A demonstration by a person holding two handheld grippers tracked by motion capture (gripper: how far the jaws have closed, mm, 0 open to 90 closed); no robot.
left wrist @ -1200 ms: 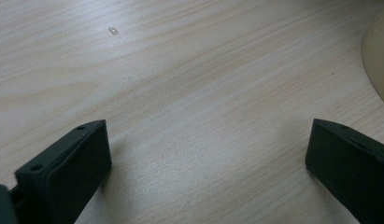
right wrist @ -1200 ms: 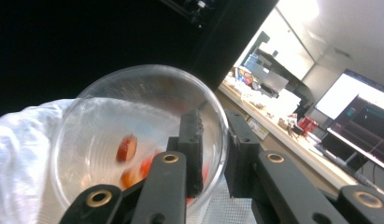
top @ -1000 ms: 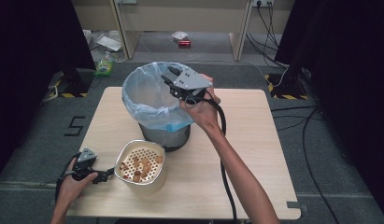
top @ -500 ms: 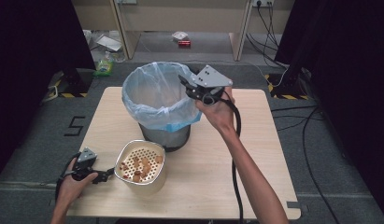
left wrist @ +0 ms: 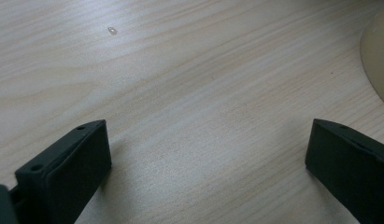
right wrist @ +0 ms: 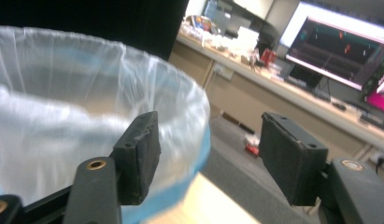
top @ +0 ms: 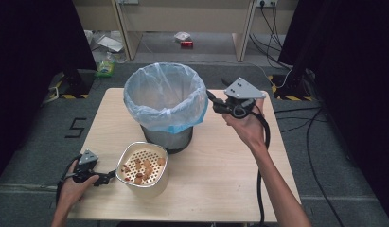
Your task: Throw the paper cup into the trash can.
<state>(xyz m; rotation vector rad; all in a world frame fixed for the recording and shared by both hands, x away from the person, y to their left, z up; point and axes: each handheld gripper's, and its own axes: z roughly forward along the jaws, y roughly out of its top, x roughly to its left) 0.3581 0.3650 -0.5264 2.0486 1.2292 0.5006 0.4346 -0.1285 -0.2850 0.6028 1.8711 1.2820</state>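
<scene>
left gripper (top: 106, 178): low on the near left of the tabletop (top: 220, 184), fingers (left wrist: 68, 172) spread wide with bare wood between them, nothing held
left hand (top: 71, 189): wrapped round the back of the left gripper, at the near edge of the tabletop
perforated bowl (top: 142, 166): just beyond the left fingertips, on the tabletop; whether they touch its side i cannot tell; its pale wall shows at the right edge of the left gripper view (left wrist: 379, 56)
food pieces (top: 141, 169): orange-brown bits lying inside the perforated bowl
right hand (top: 246, 127): raised over the right half of the tabletop, holding the right gripper
right gripper (top: 212, 100): fingers (right wrist: 140, 149) parted, having just been opening, nothing between them; tips point at the bin from just outside its right rim
bin (top: 166, 137): dark, standing mid tabletop, to the left of the right fingers and behind the perforated bowl
bin liner (top: 163, 97): pale blue clear bag folded over the bin's rim, close ahead of the right fingers in the right gripper view (right wrist: 63, 107)
monitor (right wrist: 341, 49): lit, far behind the right fingers
</scene>
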